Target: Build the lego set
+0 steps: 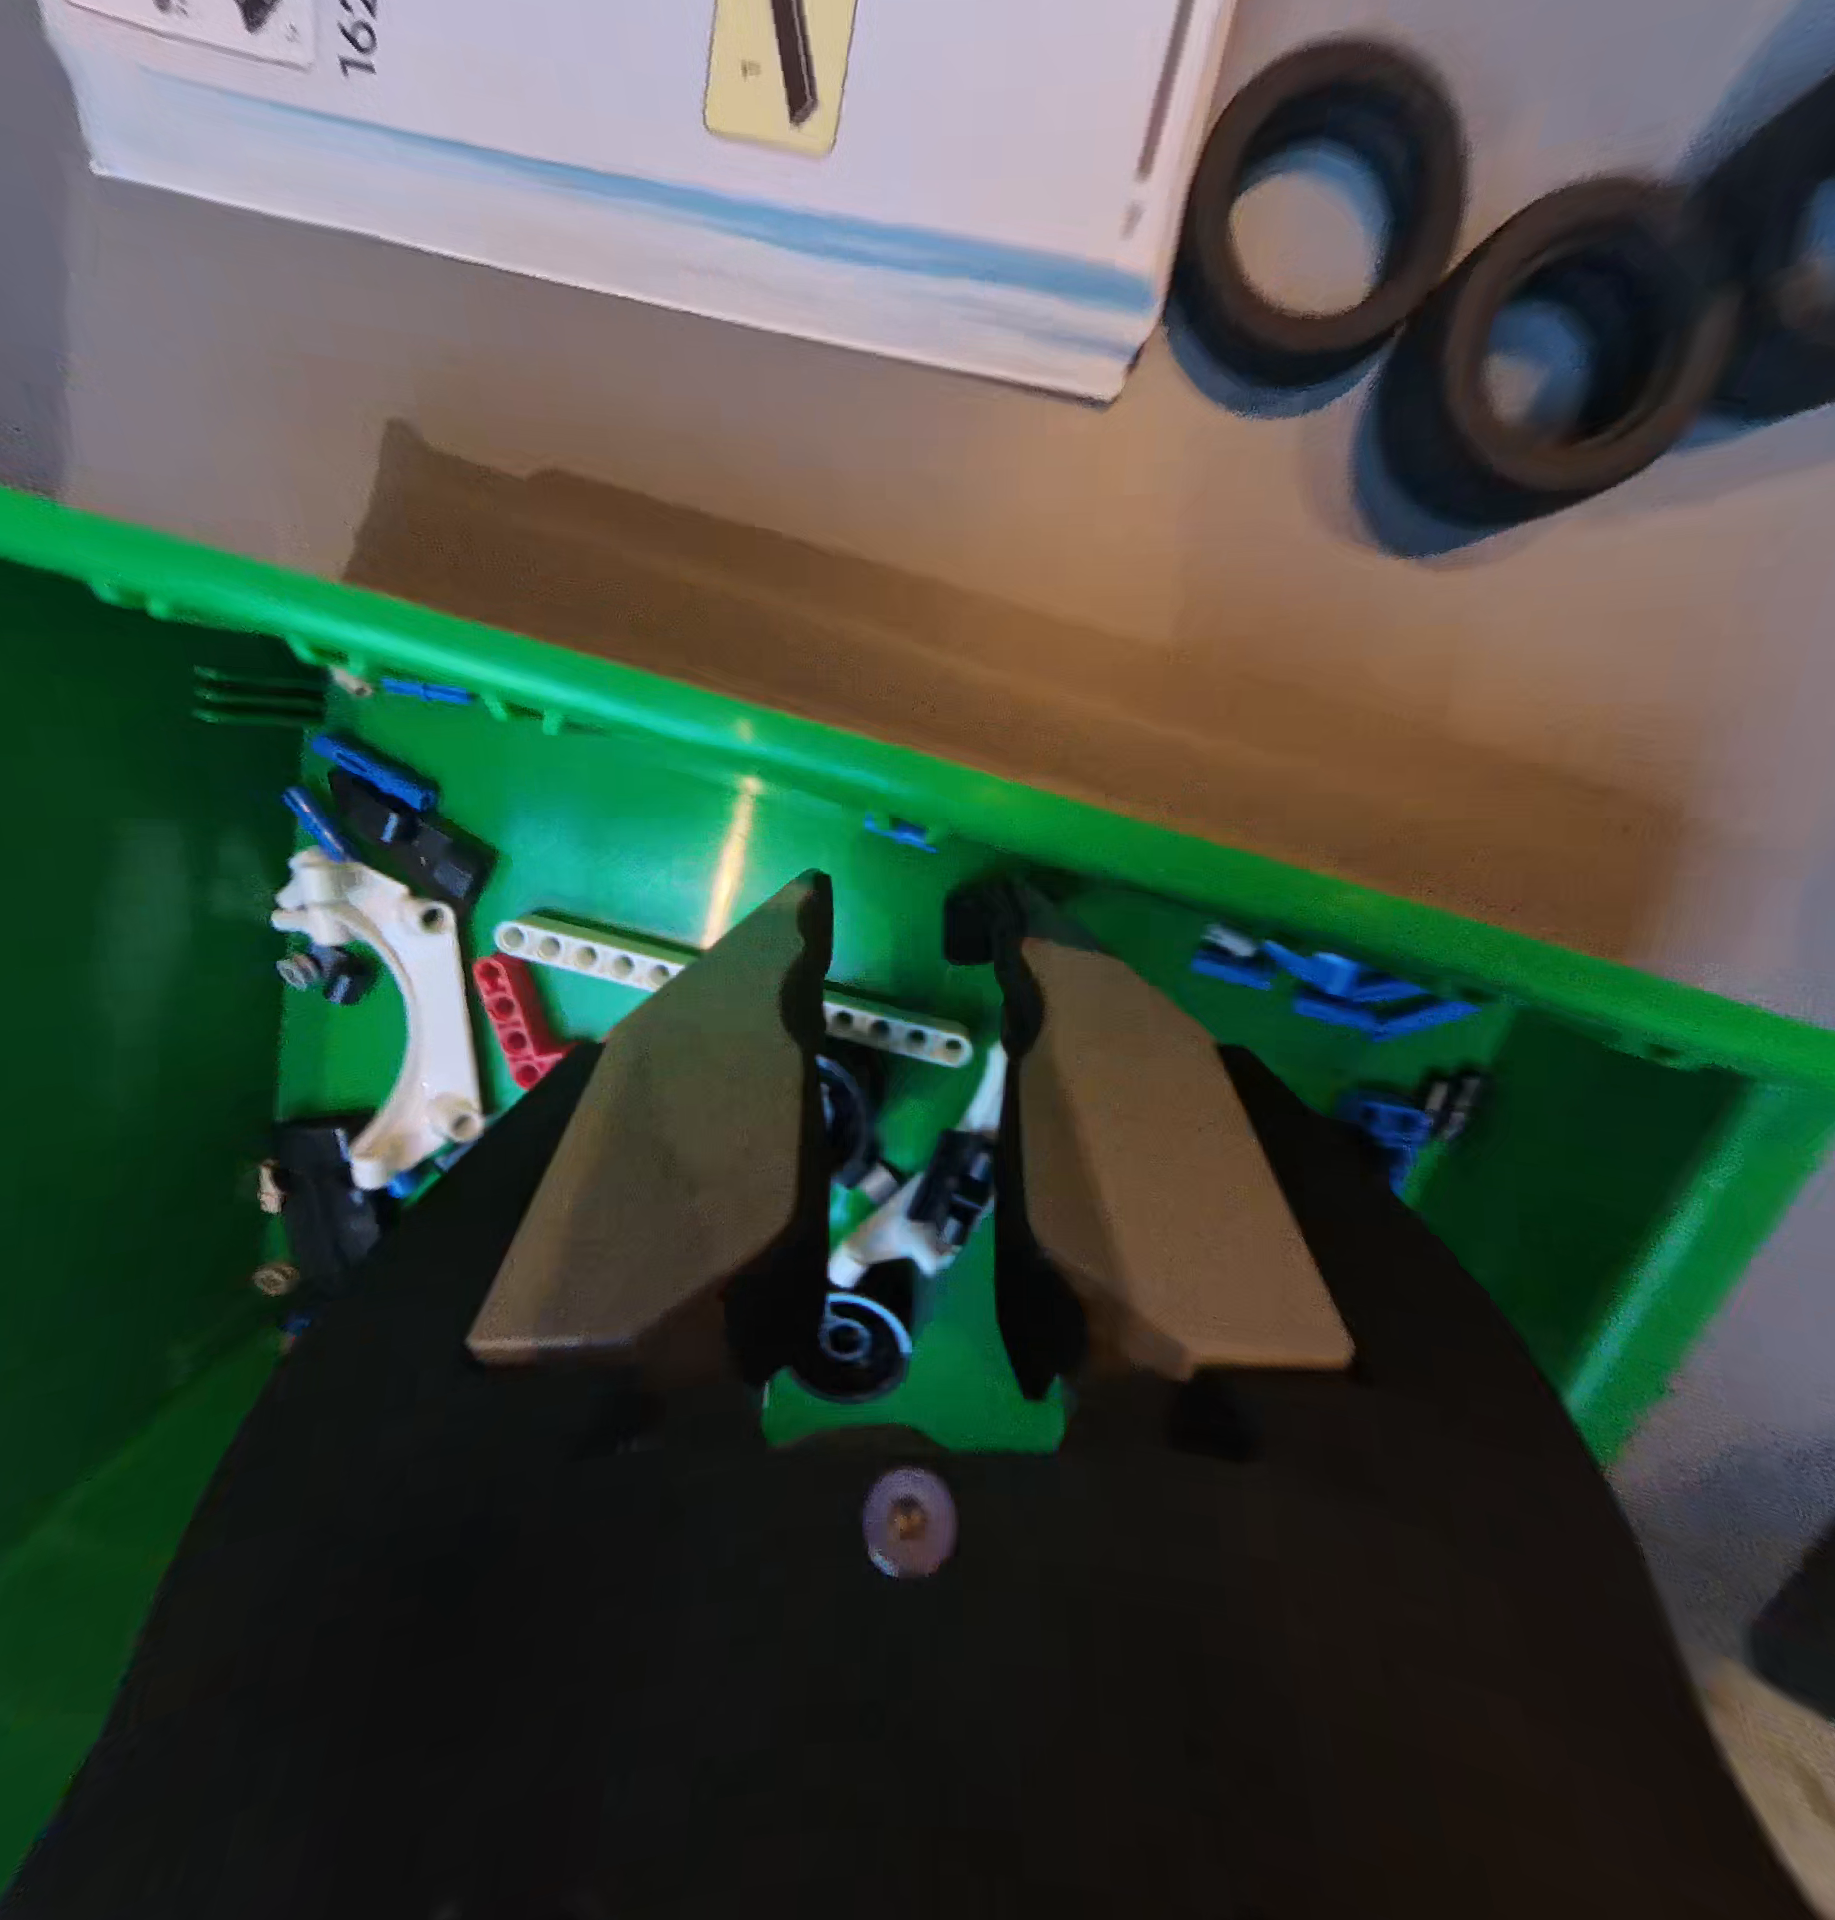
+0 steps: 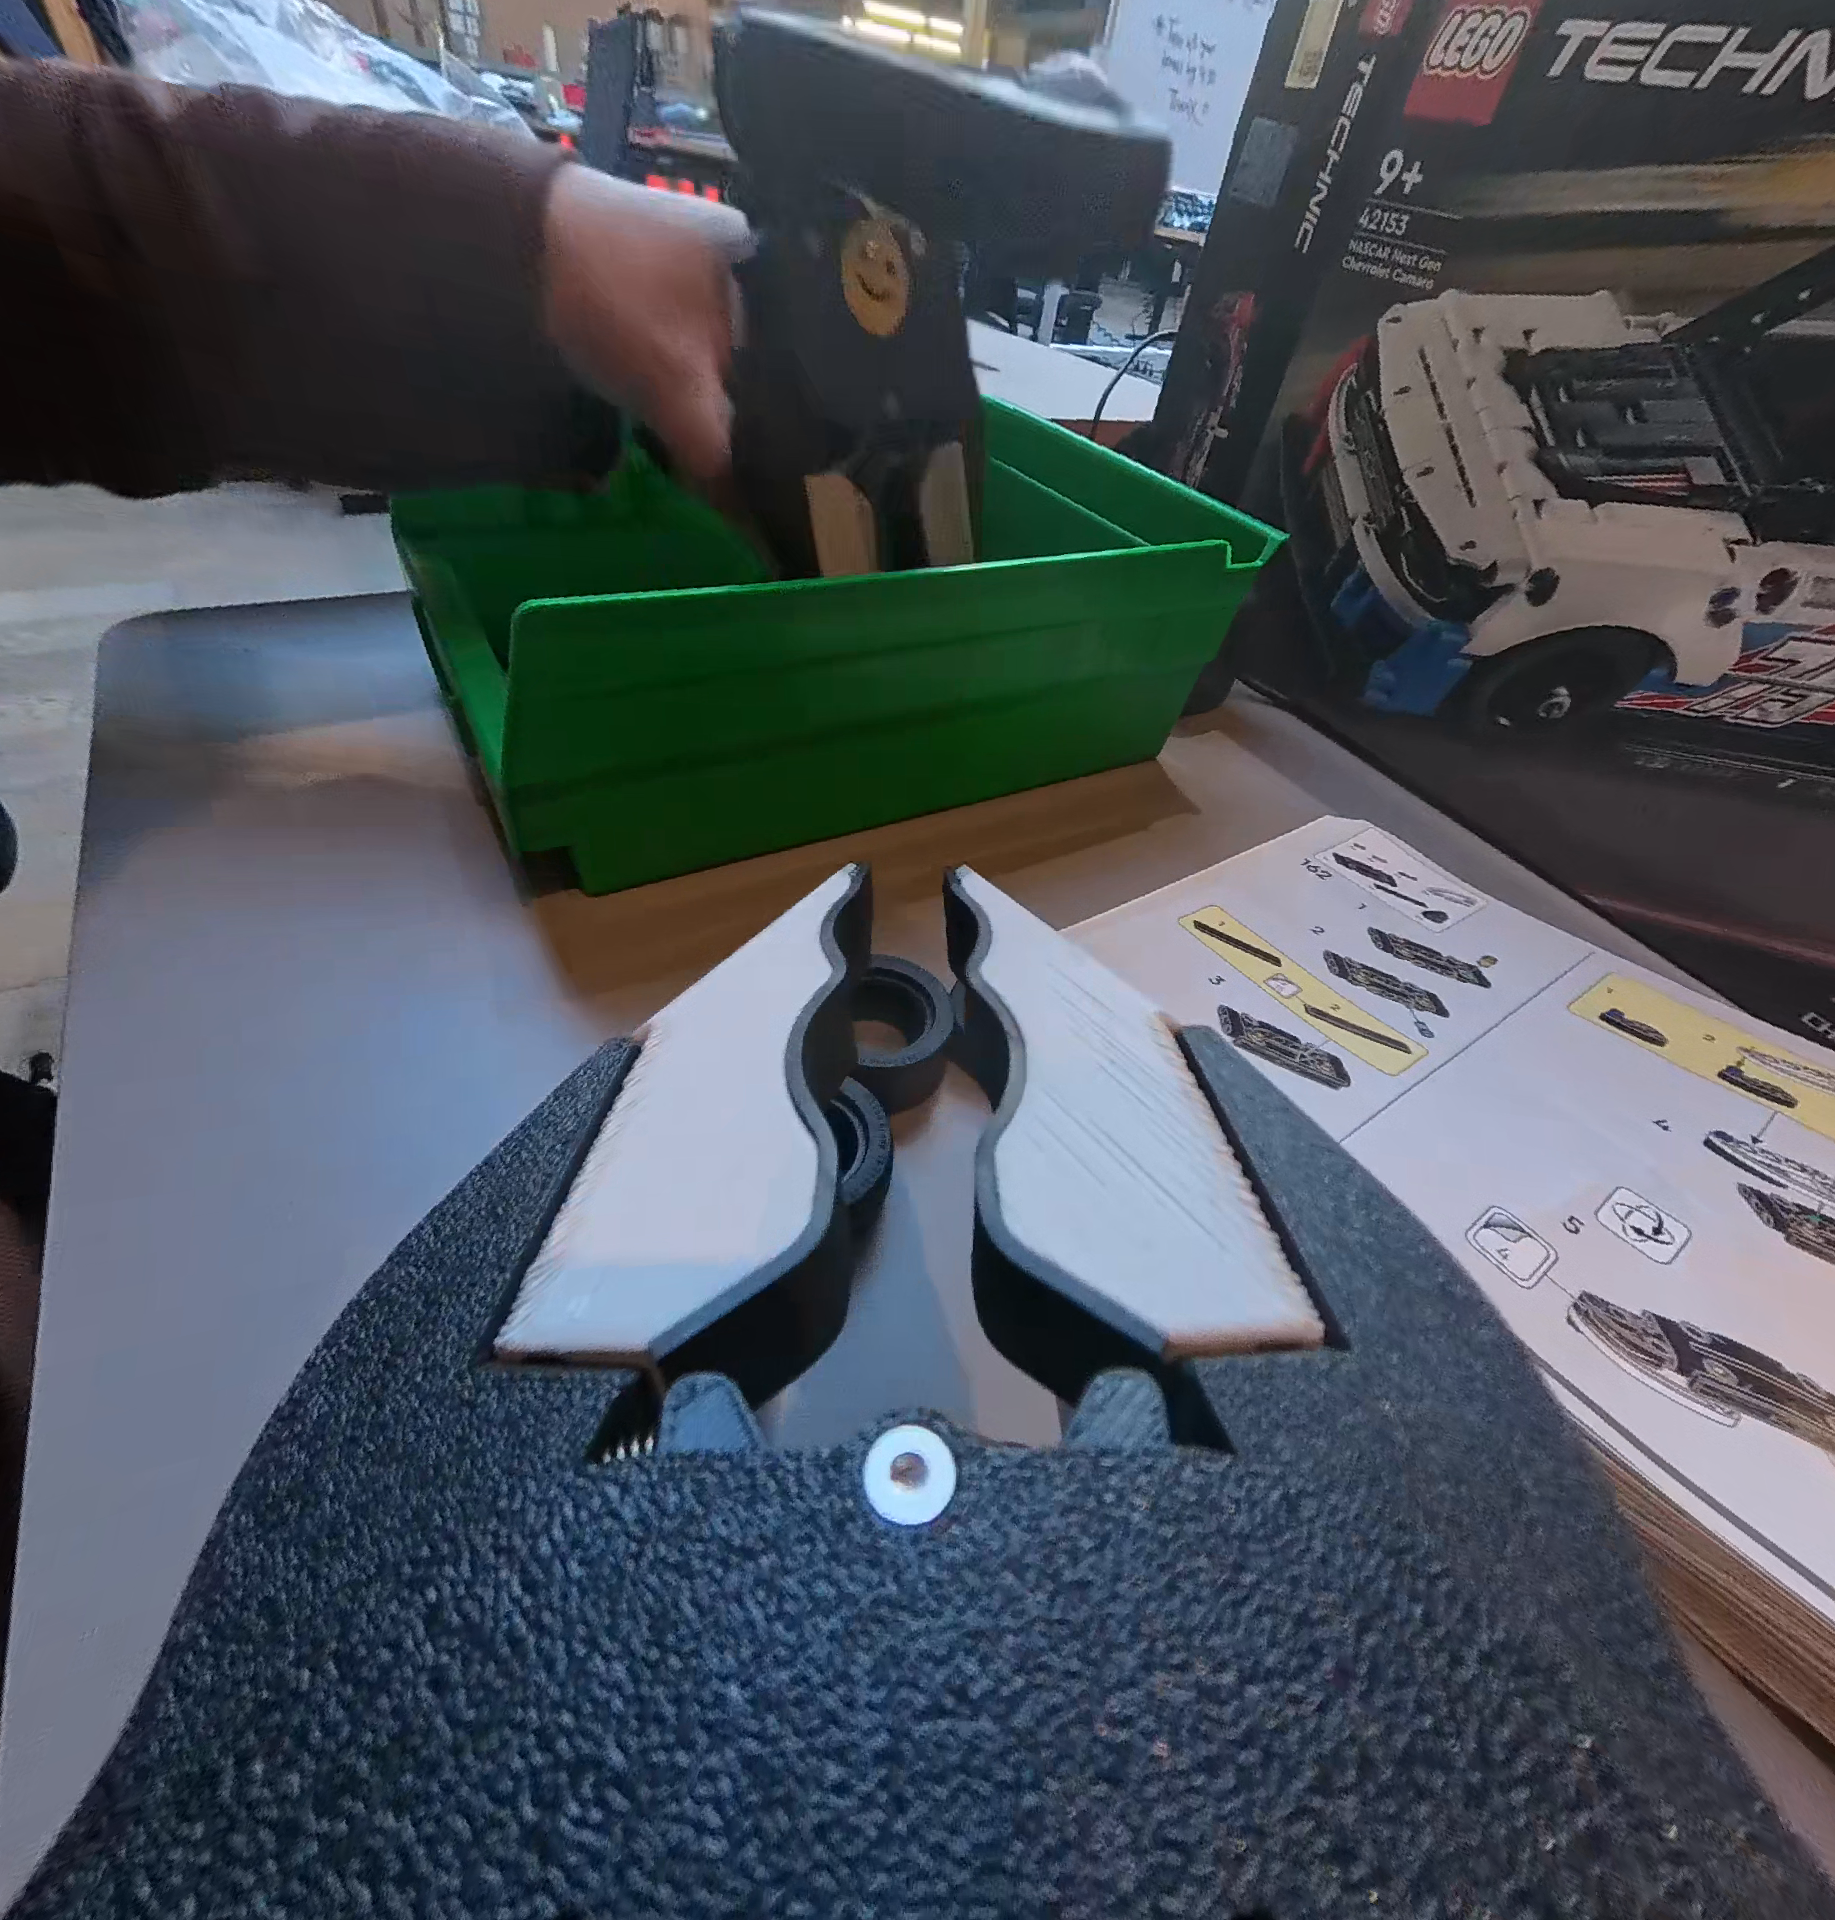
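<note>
My left gripper [image 1: 913, 909] is open and reaches down into a green bin [image 1: 1100, 821] of loose Lego parts. Under it lie a long white beam [image 1: 580, 951], a white arch piece [image 1: 414, 997], a red bent beam [image 1: 513, 1018], blue pins [image 1: 1349, 987] and a black wheel hub [image 1: 856, 1340]. A small black part [image 1: 970, 920] sits at the right fingertip; I cannot tell if it touches. My right gripper [image 2: 905, 878] is open low over the table, with two black tyres [image 2: 897, 1023] lying between its fingers. The left gripper [image 2: 882, 520] also shows in the bin [image 2: 840, 644].
The open instruction booklet [image 2: 1515, 1143] lies right of the right gripper, also in the left wrist view [image 1: 632, 187]. The Lego set box [image 2: 1567, 416] stands behind it at the right. A hand in a brown sleeve [image 2: 269, 281] holds the left gripper. A grey mat [image 2: 269, 831] covers the table. One gripper's finger ends stand about 20 cm off the other's. My left gripper is the nearer one to the white arch piece [image 1: 414, 997]: about 10 cm, against 30 cm. From my left tips it is roughly 11 cm to the black wheel hub [image 1: 856, 1340]; from my right, 25 cm.
</note>
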The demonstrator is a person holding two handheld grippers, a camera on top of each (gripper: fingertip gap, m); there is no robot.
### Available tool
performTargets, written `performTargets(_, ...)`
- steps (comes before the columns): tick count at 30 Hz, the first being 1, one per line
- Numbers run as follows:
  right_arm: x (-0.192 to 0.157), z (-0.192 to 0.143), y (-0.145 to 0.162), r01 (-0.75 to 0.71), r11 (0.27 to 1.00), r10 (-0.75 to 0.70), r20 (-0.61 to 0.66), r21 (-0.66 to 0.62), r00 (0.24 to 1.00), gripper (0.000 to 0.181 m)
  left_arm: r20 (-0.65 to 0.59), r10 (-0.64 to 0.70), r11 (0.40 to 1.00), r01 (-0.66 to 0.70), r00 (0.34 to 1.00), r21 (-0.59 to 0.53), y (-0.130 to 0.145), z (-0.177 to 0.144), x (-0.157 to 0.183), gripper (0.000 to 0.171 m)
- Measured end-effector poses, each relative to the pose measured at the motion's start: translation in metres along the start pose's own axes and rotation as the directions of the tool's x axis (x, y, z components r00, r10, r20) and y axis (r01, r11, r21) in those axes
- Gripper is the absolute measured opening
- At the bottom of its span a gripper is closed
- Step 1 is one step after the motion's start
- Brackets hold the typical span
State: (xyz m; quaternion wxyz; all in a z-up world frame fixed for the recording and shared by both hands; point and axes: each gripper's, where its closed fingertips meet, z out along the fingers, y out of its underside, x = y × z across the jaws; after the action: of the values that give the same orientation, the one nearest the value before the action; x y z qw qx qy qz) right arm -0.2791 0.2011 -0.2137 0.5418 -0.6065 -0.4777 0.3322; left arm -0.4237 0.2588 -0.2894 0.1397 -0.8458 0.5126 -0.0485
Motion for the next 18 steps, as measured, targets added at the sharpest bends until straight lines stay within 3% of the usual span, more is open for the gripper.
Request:
performTargets(5, 0.001, -0.001, 0.0, -0.012, 1.0, 0.012, 0.001, 0.004, 1.0, 0.013, -0.095, 0.063, 0.997, -0.067, 0.993, -0.033, -0.001, 0.016, 0.001, 0.015)
performTargets(10, -0.001, 0.0, 0.001, -0.001, 1.0, 0.001, 0.004, -0.003, 1.0, 0.013, -0.127, 0.022, 0.999, -0.025, 0.992, -0.022, -0.002, 0.016, -0.001, 0.009)
performTargets(14, -0.004, 0.002, 0.002, -0.002, 1.0, 0.002, 0.016, -0.014, 1.0, 0.013, -0.014, -0.017, 0.999, 0.017, 1.0, -0.029, 0.004, 0.012, -0.01, 0.007)
performTargets(18, -0.005, 0.004, 0.004, -0.003, 1.0, 0.004, 0.023, -0.025, 1.0, 0.014, 0.118, -0.087, 0.992, 0.074, 0.989, 0.106, 0.005, -0.018, -0.014, 0.007)
